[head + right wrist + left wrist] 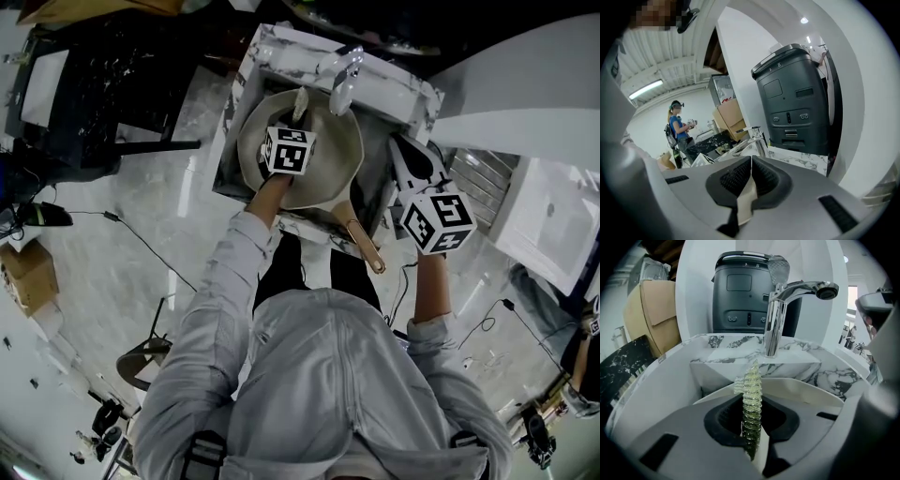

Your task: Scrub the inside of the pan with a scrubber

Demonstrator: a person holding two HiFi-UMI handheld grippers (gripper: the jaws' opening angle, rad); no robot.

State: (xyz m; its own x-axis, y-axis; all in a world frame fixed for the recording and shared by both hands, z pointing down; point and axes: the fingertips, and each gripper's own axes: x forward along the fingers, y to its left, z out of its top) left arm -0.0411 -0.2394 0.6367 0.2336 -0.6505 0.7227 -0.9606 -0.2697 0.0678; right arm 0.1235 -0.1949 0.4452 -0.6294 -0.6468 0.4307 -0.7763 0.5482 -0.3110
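A cream pan with a copper-tipped handle lies in the marble sink. My left gripper hovers over the pan's inside, shut on a yellow-green mesh scrubber. In the left gripper view the scrubber stands pinched upright between the dark pads of the left gripper, above the pan's far rim. My right gripper is held to the right of the sink, clear of the pan. In its own view the right gripper has its pads together and holds nothing.
A chrome faucet rises at the back of the sink, its spout over the pan. A dark grey appliance stands behind it. Cardboard boxes sit to the left. A person in blue stands far off. Cables lie on the floor.
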